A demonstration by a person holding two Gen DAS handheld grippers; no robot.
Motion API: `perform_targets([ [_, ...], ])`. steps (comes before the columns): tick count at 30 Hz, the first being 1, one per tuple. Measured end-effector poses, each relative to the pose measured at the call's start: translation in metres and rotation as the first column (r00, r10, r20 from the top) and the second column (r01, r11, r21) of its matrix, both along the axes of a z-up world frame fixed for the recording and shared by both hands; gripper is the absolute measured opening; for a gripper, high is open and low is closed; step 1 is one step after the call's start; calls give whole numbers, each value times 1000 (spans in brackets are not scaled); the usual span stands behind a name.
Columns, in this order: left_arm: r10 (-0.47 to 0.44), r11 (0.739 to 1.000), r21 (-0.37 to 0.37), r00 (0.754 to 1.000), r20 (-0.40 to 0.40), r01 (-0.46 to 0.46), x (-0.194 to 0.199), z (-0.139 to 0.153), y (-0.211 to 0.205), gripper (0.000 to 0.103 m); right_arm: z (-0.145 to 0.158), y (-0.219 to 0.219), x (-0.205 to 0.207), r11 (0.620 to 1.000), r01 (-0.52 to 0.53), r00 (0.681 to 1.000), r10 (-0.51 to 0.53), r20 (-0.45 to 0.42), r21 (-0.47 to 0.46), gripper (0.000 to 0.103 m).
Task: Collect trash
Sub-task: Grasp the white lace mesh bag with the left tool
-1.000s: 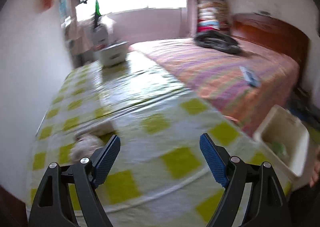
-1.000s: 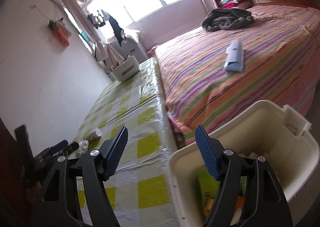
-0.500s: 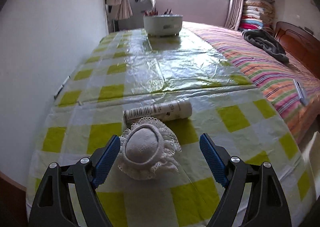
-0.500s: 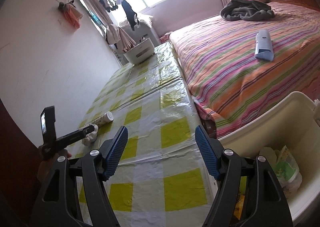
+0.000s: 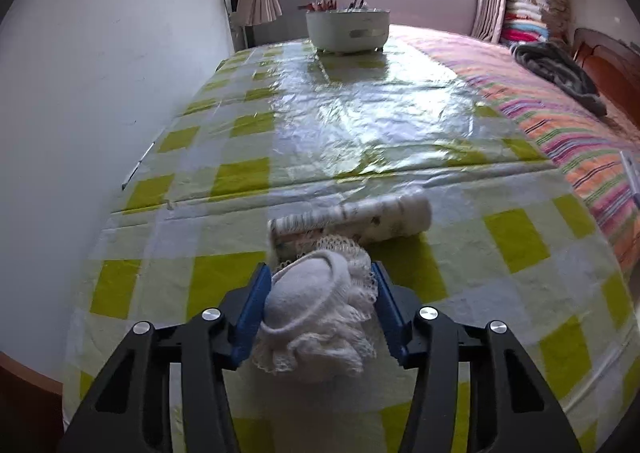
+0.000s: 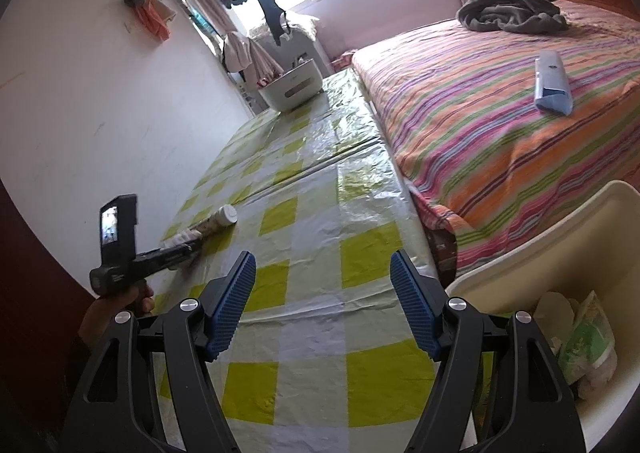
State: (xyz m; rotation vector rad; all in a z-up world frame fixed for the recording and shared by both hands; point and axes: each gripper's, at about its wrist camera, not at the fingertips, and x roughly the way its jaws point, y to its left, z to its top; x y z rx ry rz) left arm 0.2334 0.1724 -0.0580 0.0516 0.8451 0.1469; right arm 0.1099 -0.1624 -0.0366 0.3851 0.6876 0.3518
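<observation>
Left wrist view: the left gripper (image 5: 318,305) has its blue fingers (image 5: 252,309) pinched on a white lacy pad (image 5: 320,305) at the near end of the bench (image 5: 520,241), which has a yellow-check cover. A tube (image 5: 352,219) lies just behind the pad, touching it. There's a white tub (image 5: 348,29) at the far end and a striped bed (image 5: 580,141) on the right.

Right wrist view: the right gripper (image 6: 323,305) hovers over the near bench with its fingers (image 6: 232,305) wide and nothing between them. A bin (image 6: 560,253) with wrappers (image 6: 588,337) in it sits low on the right beside the bench. The left gripper (image 6: 168,255) is off to the left on the pad (image 6: 180,239), and the tube (image 6: 216,222) is right there too.
</observation>
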Motion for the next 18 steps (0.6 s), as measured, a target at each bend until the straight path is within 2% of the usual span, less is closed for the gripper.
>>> perform_targets([
  [2, -3, 1000, 26, 999, -47, 4, 6, -10, 4, 51, 2, 4, 0, 1000, -9, 1000, 9, 4, -8, 69],
  [3, 0, 1000, 14, 999, -44, 1, 6, -11, 8, 51, 2, 5, 0, 1000, -12, 1000, 12, 7, -9, 69],
  [4, 6, 999, -35, 999, -45, -8, 6, -11, 15, 51, 4, 6, -1, 1000, -14, 1000, 14, 11, -10, 69],
  [7, -2, 999, -54, 999, -48, -1, 6, -12, 19, 50, 5, 6, -1, 1000, -14, 1000, 14, 14, -8, 69],
  [9, -7, 998, -67, 999, -40, 4, 4, -10, 19, 44, 4, 8, -1, 1000, -16, 1000, 16, 13, -5, 69],
  [15, -27, 983, -182, 1000, -16, 23, -2, -5, 27, 40, 7, 15, 0, 999, -30, 999, 31, 23, -18, 69],
  [18, -21, 975, -222, 1000, 7, 22, -7, 0, 32, 40, 15, 27, 5, 997, -73, 997, 74, 38, -36, 69],
])
